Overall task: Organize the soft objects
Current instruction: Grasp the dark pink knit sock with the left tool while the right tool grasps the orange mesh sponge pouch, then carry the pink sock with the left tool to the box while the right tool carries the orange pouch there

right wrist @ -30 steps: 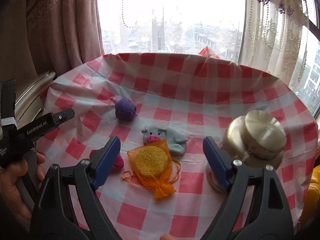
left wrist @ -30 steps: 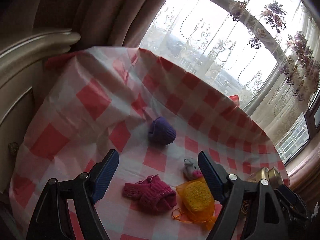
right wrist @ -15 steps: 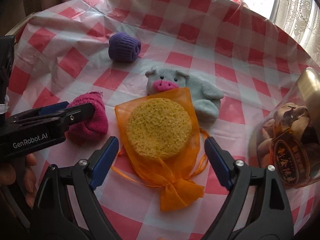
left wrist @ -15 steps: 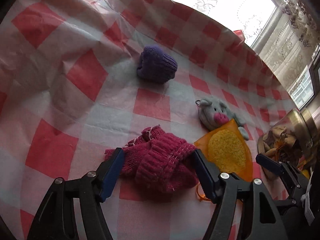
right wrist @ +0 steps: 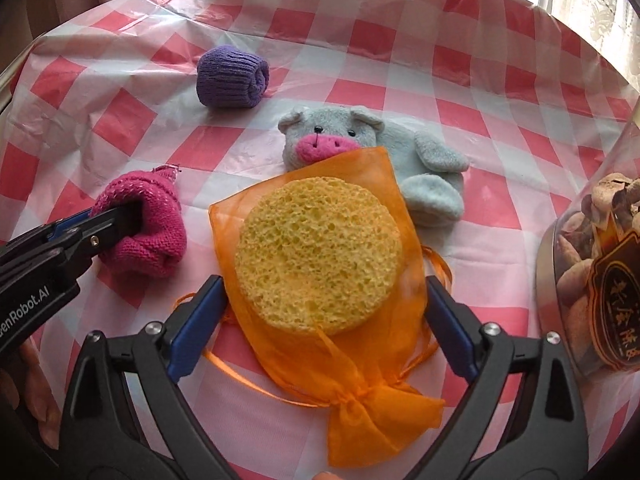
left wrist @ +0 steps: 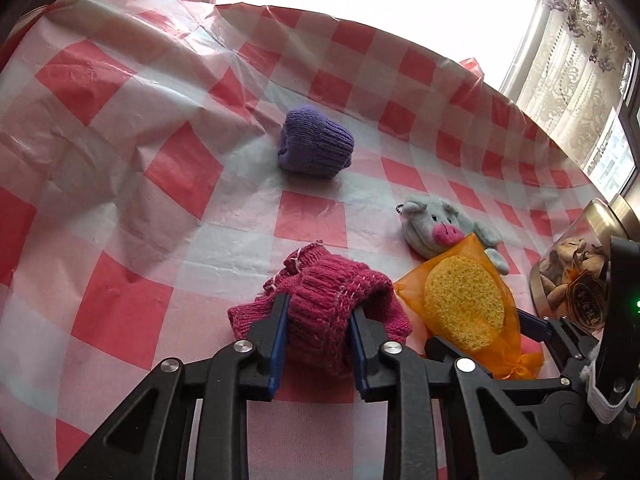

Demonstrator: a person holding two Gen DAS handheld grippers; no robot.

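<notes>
My left gripper (left wrist: 319, 312) is closing, its blue pads squeezing the magenta knit sock bundle (left wrist: 332, 300) on the checked tablecloth (left wrist: 120, 184); the same bundle (right wrist: 152, 220) shows in the right wrist view with the left gripper (right wrist: 120, 220) clamped into it. My right gripper (right wrist: 324, 288) is opening, its jaws standing wide on either side of the yellow sponge in an orange mesh bag (right wrist: 316, 260), the pads beside the bag without pressing it. The bag (left wrist: 464, 300) overlaps a grey plush pig (right wrist: 360, 148). A purple rolled sock (right wrist: 232, 78) lies farther back.
A clear jar of dried goods with a gold lid (right wrist: 600, 272) stands at the right edge, close to my right gripper. A person's hand (right wrist: 24, 392) holds the left gripper. Curtains and a bright window (left wrist: 580, 60) lie beyond the table's far rim.
Both grippers came down toward the table. The left jaws narrowed from wide apart to pinching the magenta bundle. The right jaws spread wider around the bagged sponge.
</notes>
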